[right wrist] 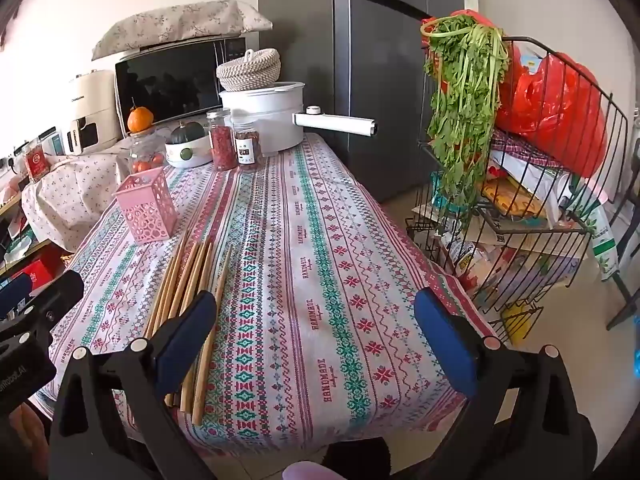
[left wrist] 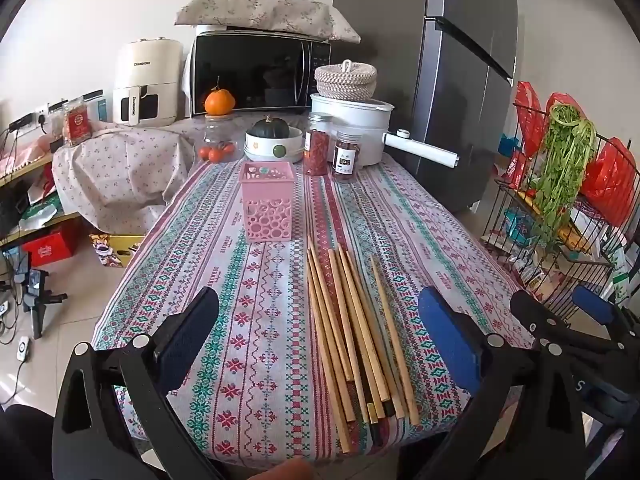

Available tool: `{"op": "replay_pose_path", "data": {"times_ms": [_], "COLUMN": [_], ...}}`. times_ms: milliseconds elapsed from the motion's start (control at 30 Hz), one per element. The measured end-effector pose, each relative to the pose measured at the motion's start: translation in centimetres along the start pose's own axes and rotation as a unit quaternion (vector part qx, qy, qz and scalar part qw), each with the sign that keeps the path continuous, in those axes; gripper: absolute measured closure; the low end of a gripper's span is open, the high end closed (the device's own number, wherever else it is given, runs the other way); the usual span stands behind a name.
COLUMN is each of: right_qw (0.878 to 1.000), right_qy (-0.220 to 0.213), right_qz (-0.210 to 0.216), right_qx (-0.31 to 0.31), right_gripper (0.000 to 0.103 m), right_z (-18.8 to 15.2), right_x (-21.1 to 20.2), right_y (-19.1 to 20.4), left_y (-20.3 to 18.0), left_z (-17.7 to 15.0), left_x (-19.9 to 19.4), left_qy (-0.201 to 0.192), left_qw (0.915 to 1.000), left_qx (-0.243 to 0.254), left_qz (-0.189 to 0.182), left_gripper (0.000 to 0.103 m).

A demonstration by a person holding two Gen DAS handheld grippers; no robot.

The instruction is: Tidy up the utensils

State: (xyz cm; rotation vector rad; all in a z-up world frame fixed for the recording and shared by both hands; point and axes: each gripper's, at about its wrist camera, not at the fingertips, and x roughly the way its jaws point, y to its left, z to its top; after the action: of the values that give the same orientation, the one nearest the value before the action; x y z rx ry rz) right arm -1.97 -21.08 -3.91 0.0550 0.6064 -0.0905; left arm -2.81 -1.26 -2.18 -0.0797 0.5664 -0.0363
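- Holder first, at the left: pink perforated basket [left wrist: 267, 207] stands upright on the patterned tablecloth [left wrist: 208, 280], just beyond the far tips of the chopsticks [left wrist: 352, 332]. It looks light, and a chopstick pushed against its rim rather than dropped inside could tip it or slide it toward the jars [left wrist: 330, 152] behind.
- Left gripper [left wrist: 316, 340] hangs above the near end of the table, jaws spread wide and holding nothing. The bundle lies between its fingers in view, yet the pads are clear of it. A wide closing here would likely pinch several sticks at once, and some could slip out on the lift.
- Chopsticks lie in a loose fan, near ends at the table's front edge. A nudge from either finger could roll one off onto the floor.
- Right gripper [right wrist: 314, 332] is likewise fully open and empty, over bare cloth to the right of the sticks, its left finger [right wrist: 188, 332] overlapping them in view. The two tools sit near each other, so both reaching for the bundle together risks a clash.
- Wire rack [right wrist: 560, 208] of greens and bags stands just off the table's right edge, within reach of a careless swing.
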Motion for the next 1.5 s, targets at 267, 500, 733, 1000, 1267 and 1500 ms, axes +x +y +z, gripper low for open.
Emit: {"op": "replay_pose_path", "data": {"times_ms": [267,500,733,1000,1267,1500], "right_qw": [1.0,1.0,1.0,1.0,1.0,1.0], "right_qy": [0.0,-0.001,-0.001,0.0,0.001,0.001], "right_qz": [0.0,-0.001,0.0,0.0,-0.001,0.0], "right_qx": [-0.001,-0.001,0.0,-0.001,-0.001,0.0], "right_gripper": [0.007,0.007,0.007,0.007,0.007,0.007], "right_z": [0.0,-0.1,-0.07,-0.11,-0.14,-0.17], "right_x": [-0.34,-0.08,-0.04,0.04,0.16,0.19], "right_y": [0.07,-0.15,-0.05,-0.04,-0.02,-0.01], "left_y": [-0.16,-0.11,-0.02,0.04,0.06,0.11], "left_z": [-0.06,-0.15,-0.25,-0.22,-0.29,-0.44], "left_x": [0.06,0.16,0.28,0.46,0.61,0.77], "left_qy": [0.002,0.005,0.008,0.011,0.013,0.014], "left_qw": [1.0,1.0,1.0,0.9999,0.9999,0.9999], "left_qx": [0.001,0.002,-0.001,-0.001,-0.001,0.0], "left_qz": [0.0,0.0,0.001,0.002,0.002,0.003], "left_gripper": [0.007,0.007,0.007,0.007,0.007,0.007]}}
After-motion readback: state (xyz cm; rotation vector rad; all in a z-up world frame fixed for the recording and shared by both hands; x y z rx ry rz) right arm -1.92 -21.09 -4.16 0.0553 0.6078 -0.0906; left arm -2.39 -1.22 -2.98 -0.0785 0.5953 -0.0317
